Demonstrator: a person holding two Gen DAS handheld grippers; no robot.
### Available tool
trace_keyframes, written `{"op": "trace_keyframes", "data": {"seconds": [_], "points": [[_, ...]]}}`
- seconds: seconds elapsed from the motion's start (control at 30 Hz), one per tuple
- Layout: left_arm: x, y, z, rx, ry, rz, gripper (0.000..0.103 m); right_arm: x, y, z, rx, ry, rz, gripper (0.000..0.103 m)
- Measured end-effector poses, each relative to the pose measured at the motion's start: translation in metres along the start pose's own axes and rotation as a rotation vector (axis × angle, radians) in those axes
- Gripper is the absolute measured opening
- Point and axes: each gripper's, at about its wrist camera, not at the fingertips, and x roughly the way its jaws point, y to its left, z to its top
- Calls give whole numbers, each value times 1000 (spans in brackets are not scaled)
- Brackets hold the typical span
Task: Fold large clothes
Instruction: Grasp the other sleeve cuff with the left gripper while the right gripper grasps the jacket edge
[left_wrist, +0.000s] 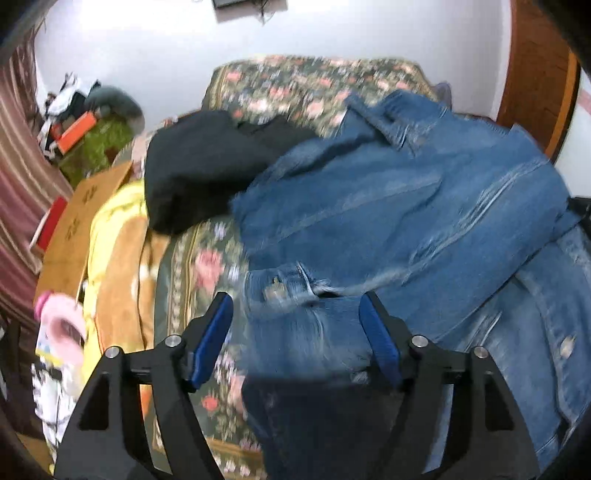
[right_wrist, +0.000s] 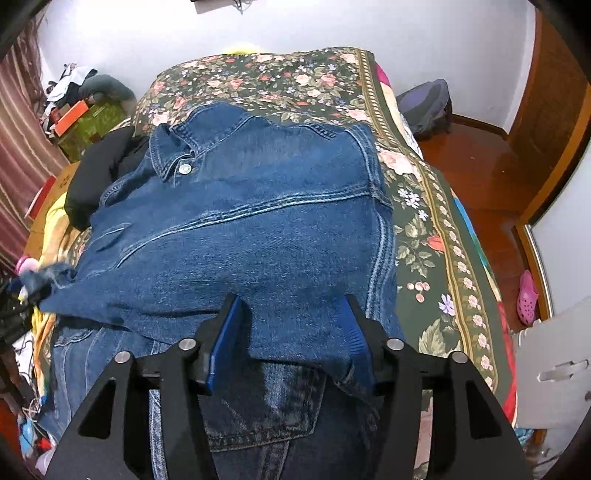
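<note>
A blue denim jacket (right_wrist: 240, 229) lies on the floral bedspread (right_wrist: 436, 236), collar at the far end, partly folded over itself. It also shows in the left wrist view (left_wrist: 406, 206), where its frayed hem edge lies between the fingers of my left gripper (left_wrist: 297, 314). That gripper is open, with denim under and between its blue pads. My right gripper (right_wrist: 291, 317) is open too, its jaws standing on either side of the jacket's near edge. Further denim cloth (right_wrist: 258, 406) lies beneath the right gripper.
A black garment (left_wrist: 199, 166) lies on the bed left of the jacket. A yellow and orange blanket (left_wrist: 118, 258) and a cardboard box (left_wrist: 77, 221) sit at the left. A pink slipper (right_wrist: 526, 297) is on the wood floor at the right. Cluttered boxes (right_wrist: 85, 122) stand by the far wall.
</note>
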Motion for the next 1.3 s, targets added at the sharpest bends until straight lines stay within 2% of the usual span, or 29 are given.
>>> {"op": "trace_keyframes", "data": {"seconds": [0.07, 0.1, 0.23, 0.47, 0.67, 0.8, 0.93, 1.07, 1.17, 1.3], "points": [[9, 3, -12, 3, 53, 24, 74, -1, -2, -1, 15, -2, 5, 55], [12, 7, -19, -16, 68, 1, 77, -1, -4, -1, 23, -2, 10, 55], [10, 25, -24, -121, 74, -80, 80, -1, -4, 1, 31, 11, 18, 55], [-1, 47, 14, -145, 3, -71, 80, -10, -6, 16, 10, -5, 34, 55], [13, 75, 54, -225, -30, -123, 80, -15, -22, 41, 50, -51, 53, 55], [40, 96, 76, -284, -10, -169, 80, -8, -37, 61, 89, -50, 65, 55], [80, 108, 85, -333, 61, -251, 80, 8, -53, 80, 118, -32, 90, 56], [125, 116, 81, -404, 148, -324, 79, 36, -73, 92, 200, 24, 178, 56], [157, 124, 73, -481, 205, -380, 79, 62, -87, 93, 271, 92, 214, 56], [185, 129, 65, -560, 231, -479, 73, 85, -91, 96, 288, 135, 264, 56]]}}
